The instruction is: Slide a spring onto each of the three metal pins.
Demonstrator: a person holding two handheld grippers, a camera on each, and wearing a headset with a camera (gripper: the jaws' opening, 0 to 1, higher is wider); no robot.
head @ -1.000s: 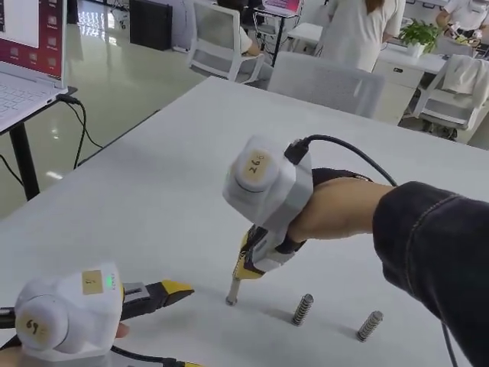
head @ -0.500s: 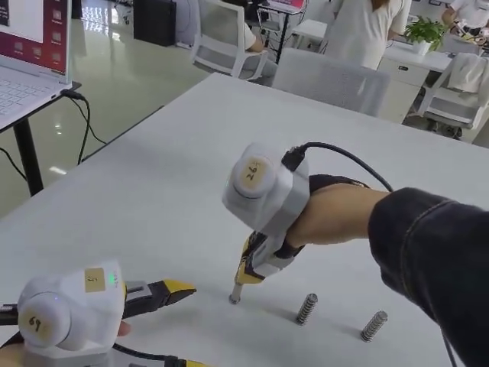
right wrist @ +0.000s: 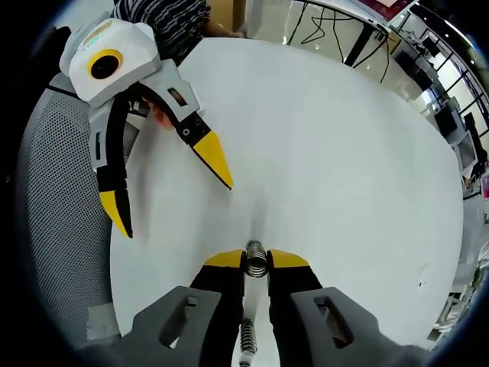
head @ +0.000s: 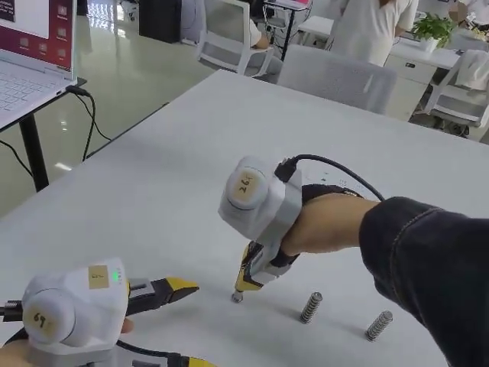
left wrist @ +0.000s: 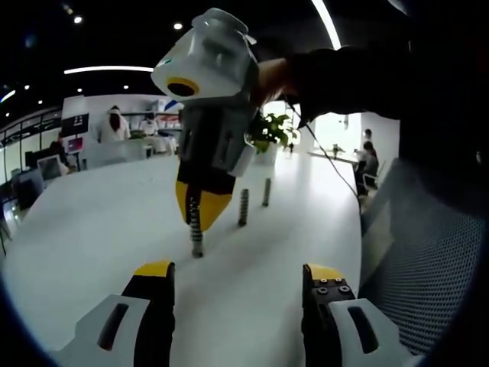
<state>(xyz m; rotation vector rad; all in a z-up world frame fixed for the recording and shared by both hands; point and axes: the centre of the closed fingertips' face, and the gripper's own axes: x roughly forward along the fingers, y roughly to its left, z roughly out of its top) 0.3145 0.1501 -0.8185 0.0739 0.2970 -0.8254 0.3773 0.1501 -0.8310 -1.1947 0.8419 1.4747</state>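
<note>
My right gripper (head: 243, 286) points down at the table, shut on a spring (right wrist: 256, 260) that sits over the nearest metal pin (head: 238, 297). In the left gripper view the spring (left wrist: 195, 220) hangs between the right gripper's yellow tips, and the pin's bare foot (left wrist: 197, 247) shows below it. To the right stand two more pins, each wearing a spring (head: 309, 307) (head: 378, 325). My left gripper (head: 195, 325) lies low at the near left, open and holding nothing, its jaws aimed at the nearest pin. The right gripper view shows that left gripper (right wrist: 177, 209) spread wide.
The white table (head: 176, 176) stretches away behind the pins. A laptop (head: 30, 46) on a stand is at the far left, with its cable hanging down. Office chairs (head: 336, 76) and people stand beyond the table's far edge.
My right gripper has moved down with the spring, so less of the nearest pin shows beneath its tips. The left gripper has stayed where it was.
</note>
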